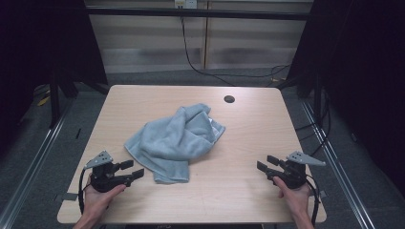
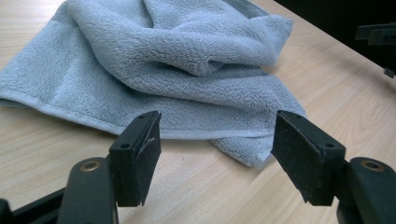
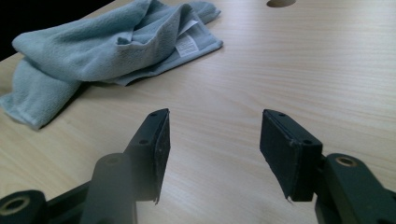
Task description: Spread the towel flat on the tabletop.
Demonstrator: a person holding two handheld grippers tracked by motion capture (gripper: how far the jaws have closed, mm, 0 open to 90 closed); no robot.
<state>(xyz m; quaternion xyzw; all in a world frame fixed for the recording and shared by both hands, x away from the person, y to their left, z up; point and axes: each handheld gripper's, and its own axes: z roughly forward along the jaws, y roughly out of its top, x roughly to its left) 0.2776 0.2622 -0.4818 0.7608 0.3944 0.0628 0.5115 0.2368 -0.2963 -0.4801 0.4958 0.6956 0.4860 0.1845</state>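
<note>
- The soft blue towel (image 1: 174, 140) lies crumpled in the middle of the table (image 1: 248, 143), and its folds hide parts of it.
- A round hole (image 1: 229, 99) sits in the table past the towel.
- The left gripper (image 1: 133, 171) rests near the towel's front corner. Its jaws are wide open and hold nothing.
- The right gripper (image 1: 265, 164) is well apart from the towel, jaws open and empty too.
- The right gripper view shows a small white tag (image 3: 187, 45) on the towel.
- Black cables (image 1: 200, 64) lie on the floor behind.
</note>
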